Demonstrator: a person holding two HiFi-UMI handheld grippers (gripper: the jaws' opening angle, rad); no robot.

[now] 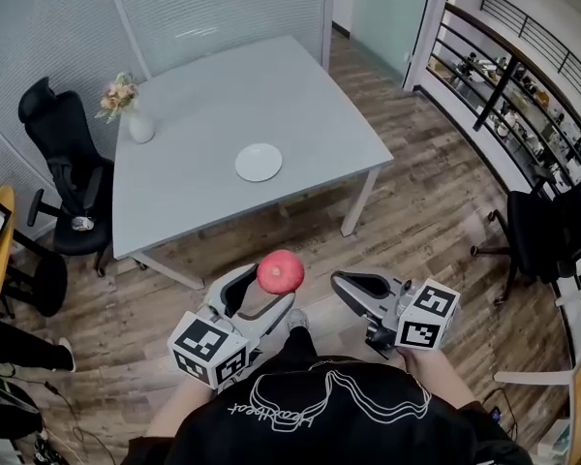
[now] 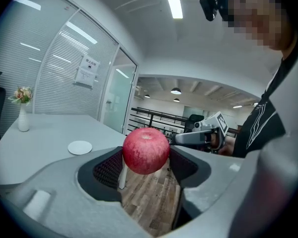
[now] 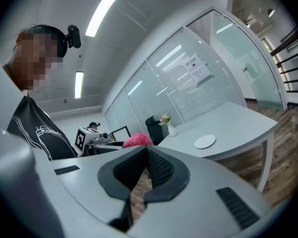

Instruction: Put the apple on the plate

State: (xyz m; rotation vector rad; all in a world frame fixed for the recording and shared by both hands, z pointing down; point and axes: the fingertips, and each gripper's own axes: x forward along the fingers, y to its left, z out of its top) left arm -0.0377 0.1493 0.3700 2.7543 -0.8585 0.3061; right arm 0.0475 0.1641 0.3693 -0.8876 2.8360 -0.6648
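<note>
Apple gripped btwn jaws of left gripper, held above wood floor just short of grey table, well apart from white plate on it; right gripper pinched closed, empty, alongside.

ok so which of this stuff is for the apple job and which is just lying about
For the job:
apple, clamped in the left gripper
plate, bare, on the table

Just lying about:
flower vase at the table's corner
black chair beside the table
right gripper, shut with nothing in it
</note>
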